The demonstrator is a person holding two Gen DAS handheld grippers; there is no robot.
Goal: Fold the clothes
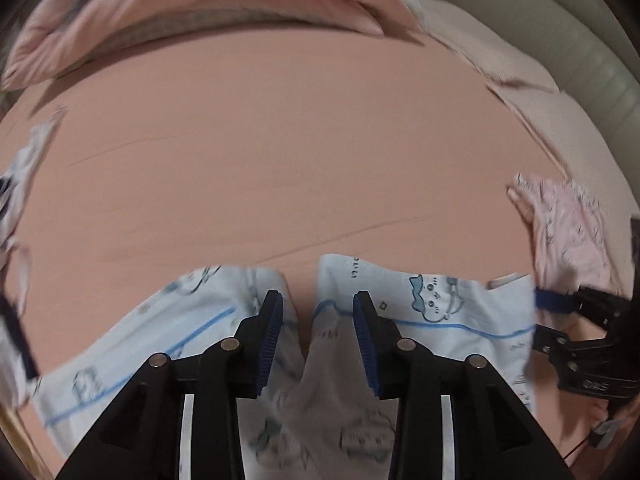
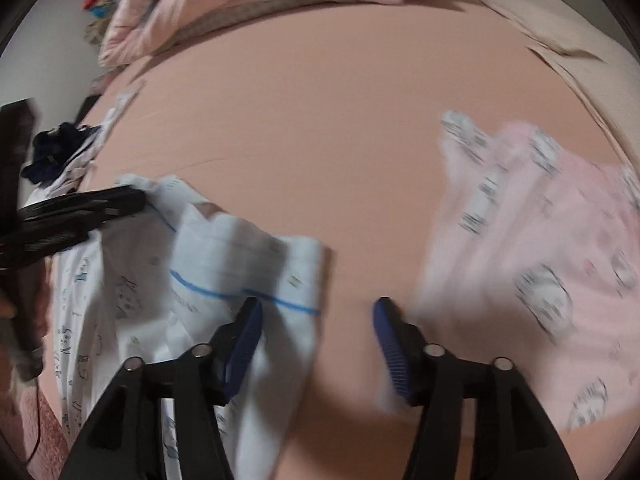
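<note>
The white garment (image 1: 440, 312) lies crumpled on the bed (image 1: 280, 160), directly under and just ahead of both sets of fingers. It is pale, printed with small cartoon figures and crossed by thin blue lines. In the left wrist view its cloth splits into two lobes, one ahead of each finger, with bare sheet in the gap between them. The left gripper (image 1: 318, 336) stands narrowly parted over that gap, pads pressing on nothing. The right gripper (image 2: 318, 344) is spread wide; its left finger (image 2: 244, 344) overlaps the garment's right edge, and only sheet lies between the pads. Just beyond its right finger, a pink garment (image 2: 540, 248) with dark printed patches lies blurred. Ahead of both grippers the sheet runs open and flat to a rolled pink quilt (image 1: 192, 12) along the far side.
</note>
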